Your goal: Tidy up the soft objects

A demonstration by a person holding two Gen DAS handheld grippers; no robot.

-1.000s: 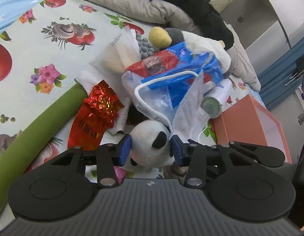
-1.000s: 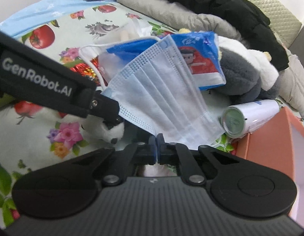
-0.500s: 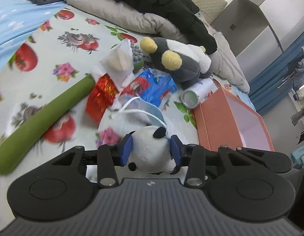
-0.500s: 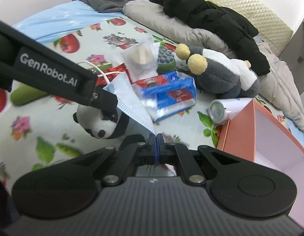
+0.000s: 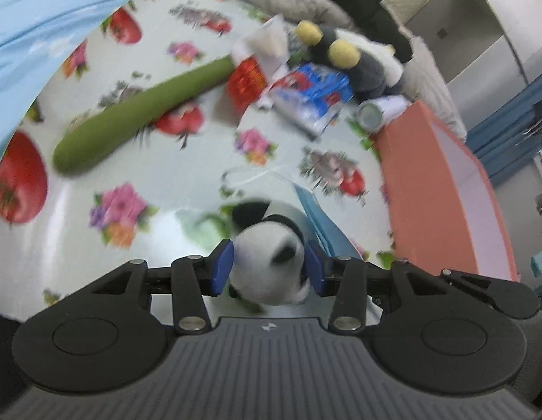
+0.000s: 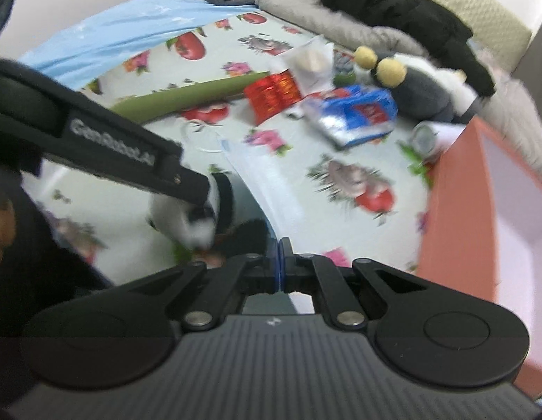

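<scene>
A small panda plush sits between the blue pads of my left gripper, above the flowered sheet. The jaws are opening, though both pads still touch the plush. My right gripper is shut on the edge of a light blue face mask, which trails away from it over the bed. The same mask shows just right of the panda in the left wrist view. In the right wrist view the panda hangs close on the left.
An open orange box stands at the right. Farther back lie a long green cushion, a red foil packet, a blue tissue pack, a white can and a grey penguin plush. Dark clothing is heaped behind them.
Both grippers have pulled back from the pile, carrying the panda and the mask; the pile now looks smaller and farther. The mask has come off the heap and hangs lower.
</scene>
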